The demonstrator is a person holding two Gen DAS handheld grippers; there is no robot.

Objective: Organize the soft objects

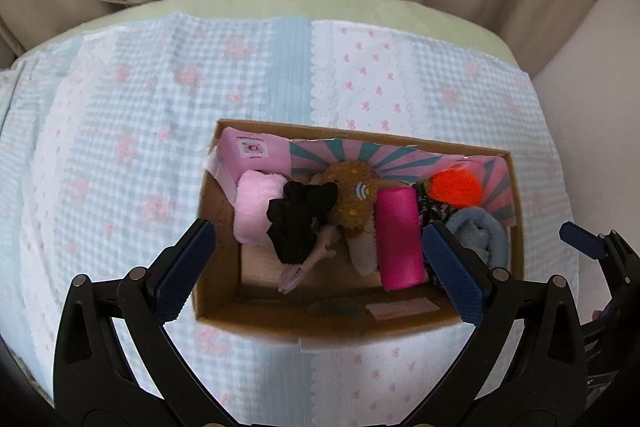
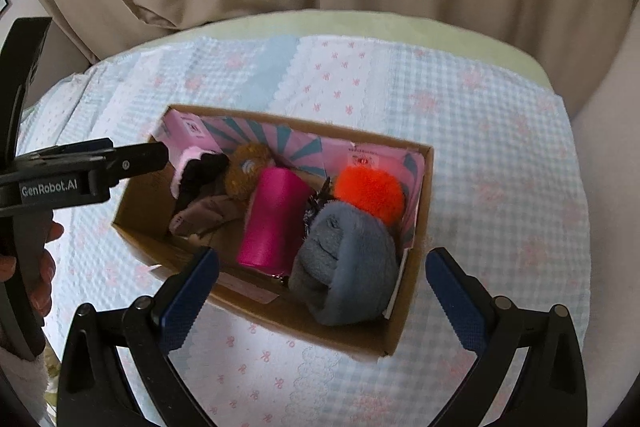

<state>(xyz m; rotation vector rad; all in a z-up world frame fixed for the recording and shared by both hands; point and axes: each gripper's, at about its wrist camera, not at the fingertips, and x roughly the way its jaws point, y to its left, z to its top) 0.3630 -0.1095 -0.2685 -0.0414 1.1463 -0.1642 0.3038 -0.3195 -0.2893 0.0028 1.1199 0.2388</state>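
Both grippers, left [image 1: 320, 267] and right [image 2: 322, 301], hang with fingers [image 1: 188, 269] wide and empty at the lower frame edge, above a cardboard box [image 1: 218, 315] on a quilted bed [image 1: 120, 131]. Packed in the box, left to right at frame centre: pale pink roll [image 1: 256, 207], black cloth [image 1: 300, 219], brown plush [image 1: 352, 195], magenta roll [image 1: 400, 239], orange pompom [image 1: 458, 189], grey plush [image 2: 348, 267].

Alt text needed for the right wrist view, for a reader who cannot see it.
A cardboard box on a checked blanket holds soft things: a grey plush, orange pom-pom, pink roll and brown toy. The right gripper hovers open above it; the left gripper reaches in from the left.
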